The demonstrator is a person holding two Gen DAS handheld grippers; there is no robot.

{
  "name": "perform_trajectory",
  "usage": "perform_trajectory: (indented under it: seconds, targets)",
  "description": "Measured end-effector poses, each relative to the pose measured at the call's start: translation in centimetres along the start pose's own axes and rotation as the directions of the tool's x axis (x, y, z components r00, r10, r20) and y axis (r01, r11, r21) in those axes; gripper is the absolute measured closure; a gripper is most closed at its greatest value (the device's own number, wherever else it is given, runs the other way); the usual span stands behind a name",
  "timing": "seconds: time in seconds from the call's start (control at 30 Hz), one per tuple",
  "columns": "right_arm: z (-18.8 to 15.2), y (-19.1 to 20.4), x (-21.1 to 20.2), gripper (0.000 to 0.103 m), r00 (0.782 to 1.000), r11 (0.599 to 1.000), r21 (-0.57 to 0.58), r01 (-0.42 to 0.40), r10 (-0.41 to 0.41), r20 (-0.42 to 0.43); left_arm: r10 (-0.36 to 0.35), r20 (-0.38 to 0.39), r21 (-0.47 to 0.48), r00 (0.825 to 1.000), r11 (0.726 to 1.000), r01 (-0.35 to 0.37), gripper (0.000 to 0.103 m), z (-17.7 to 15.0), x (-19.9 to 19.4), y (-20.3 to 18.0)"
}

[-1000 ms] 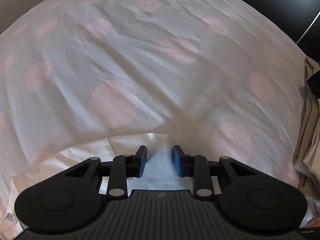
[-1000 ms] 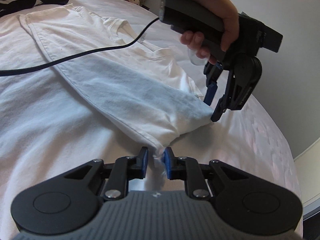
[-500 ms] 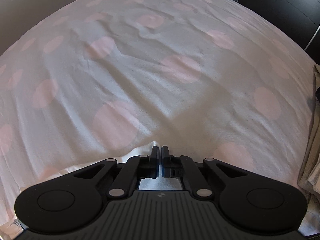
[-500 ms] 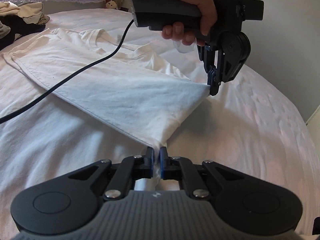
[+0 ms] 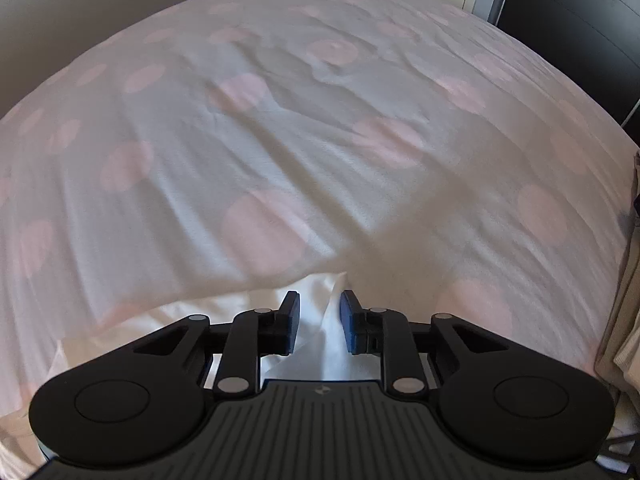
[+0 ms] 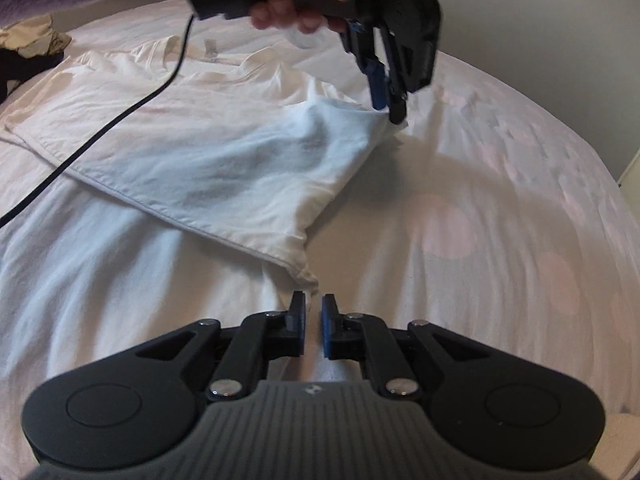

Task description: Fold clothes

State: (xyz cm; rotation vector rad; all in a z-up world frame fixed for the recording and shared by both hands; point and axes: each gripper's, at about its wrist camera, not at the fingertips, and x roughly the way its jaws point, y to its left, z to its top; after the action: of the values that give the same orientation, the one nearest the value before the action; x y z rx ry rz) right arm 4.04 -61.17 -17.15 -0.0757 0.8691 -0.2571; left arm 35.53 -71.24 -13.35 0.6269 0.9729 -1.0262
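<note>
On the bed point(image 6: 500, 220), right wrist view, left to right. Far left: a dark and beige clothes pile point(image 6: 28, 48). Then the white T-shirt point(image 6: 132, 92), lying flat with its collar at the far side and a black cable point(image 6: 120, 116) trailing over it. One side is turned over as a folded flap point(image 6: 240, 168), soft and a bit rumpled, with a stitched hem. The flap's free edge runs from a near corner up to a far-right corner.

The right hand-held gripper point(image 6: 313, 306) sits just short of the near corner. Its jaws have just eased apart to a narrow gap, and the cloth tip is ahead of the pads, not pinched.

The left hand-held gripper point(image 6: 386, 104) sits at the far-right corner. Its jaws have just opened: the left wrist view shows them apart point(image 5: 319, 306) with a ridge of shirt cloth loose between them, not clamped.

Judgement: each hand-held gripper is nearest its own corner, so both ends of that edge need re-pinching before the next fold. Far right: bare spotted cover.
</note>
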Motion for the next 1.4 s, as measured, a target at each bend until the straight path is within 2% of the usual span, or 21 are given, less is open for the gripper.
perform_trajectory:
  seconds: [0.07, 0.17, 0.33, 0.47, 0.67, 0.83, 1.0, 1.1, 1.17, 1.33, 1.4]
  targets:
    - [0.1, 0.0, -0.3, 0.079, 1.000, 1.000, 0.003, 0.009, -0.009, 0.003, 0.015, 0.014, -0.016, 1.000, 1.000, -0.014, 0.073, -1.3, -2.5, 1.0]
    - [0.2, -0.2, -0.5, 0.071, 1.000, 0.999, 0.032, 0.017, -0.018, 0.009, 0.047, 0.024, -0.054, 0.999, 0.998, -0.045, 0.060, -4.8, -7.3, 3.1]
    - [0.8, 0.0, -2.0, 0.070, 0.999, 0.997, 0.073, -0.012, 0.009, 0.041, 0.126, 0.017, -0.130, 0.992, 0.984, -0.123, 0.060, -13.7, -15.7, 5.2]
    - [1.8, 2.5, -3.8, 0.065, 0.994, 0.997, 0.020, -0.081, 0.079, 0.079, 0.156, -0.014, -0.191, 0.988, 0.969, -0.156, 0.060, -21.8, -21.3, 5.4]
    - [0.5, 7.4, -7.2, 0.058, 0.980, 0.976, -0.108, -0.192, 0.196, 0.036, 0.154, -0.048, -0.224, 0.987, 0.961, -0.161, 0.060, -32.0, -27.1, 3.5]
    - [-3.1, 10.2, -11.1, 0.052, 0.959, 0.931, -0.228, -0.284, 0.276, -0.067, 0.112, -0.104, -0.161, 0.988, 0.979, -0.128, 0.060, -38.5, -28.7, 0.9]
    - [-6.6, 11.8, -14.9, 0.043, 0.922, 0.855, -0.347, -0.386, 0.343, -0.180, 0.011, -0.163, -0.065, 0.987, 0.998, -0.022, 0.058, -43.1, -28.8, -2.2]
    - [-7.7, 12.6, -16.1, 0.038, 0.905, 0.814, -0.400, -0.421, 0.346, -0.248, -0.018, -0.199, 0.023, 0.980, 0.999, 0.023, 0.058, -45.2, -28.7, -3.9]
    - [-8.3, 13.1, -16.4, 0.038, 0.904, 0.795, -0.439, -0.417, 0.313, -0.291, -0.032, -0.222, 0.070, 0.975, 0.996, 0.048, 0.057, -46.2, -28.8, -4.6]
    - [-8.6, 12.9, -17.2, 0.038, 0.906, 0.809, -0.428, -0.403, 0.286, -0.313, -0.072, -0.318, 0.173, 0.945, 0.976, 0.133, 0.056, -47.7, -29.0, -5.6]
    - [-8.7, 12.9, -17.6, 0.038, 0.911, 0.818, -0.422, -0.391, 0.278, -0.304, -0.054, -0.365, 0.237, 0.929, 0.960, 0.149, 0.056, -47.8, -29.0, -6.1]
